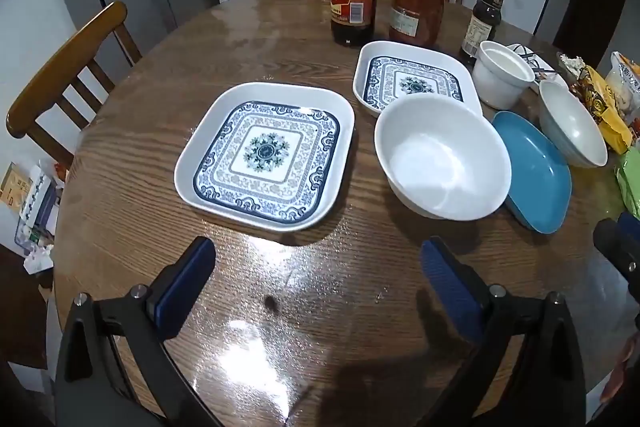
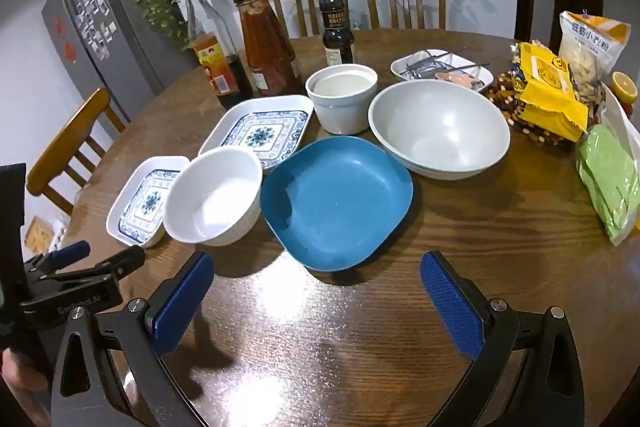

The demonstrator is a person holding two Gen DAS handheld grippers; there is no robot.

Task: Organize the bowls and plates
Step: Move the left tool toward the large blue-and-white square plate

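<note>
In the left wrist view, the left claw (image 1: 318, 275) is seen spread wide, with nothing between its blue pads and only bare wooden tabletop (image 1: 132, 211) beneath it. Just beyond the claw, slightly to the left, the nearer patterned square plate (image 1: 265, 153) lies flat. To its right the white bowl (image 1: 442, 157) stands upright, far of the right pad. A second patterned plate (image 1: 414, 79) lies behind the bowl, partly covered by its rim. The blue plate (image 1: 536, 173) is found right of the white bowl, apparently touching it, with the grey bowl (image 1: 572, 125) further right and a white ramekin (image 1: 505, 75) behind.

In the right wrist view, the right claw (image 2: 318, 281) is likewise held fully apart and empty above the tabletop. The blue plate (image 2: 337, 202) lies directly ahead of it, just beyond the pad tips and centred between them. The white bowl (image 2: 214, 195) is set to the left, touching the blue plate, and the grey bowl (image 2: 439, 129) lies far right. The left claw (image 2: 80, 259) is glimpsed at the left edge.
</note>
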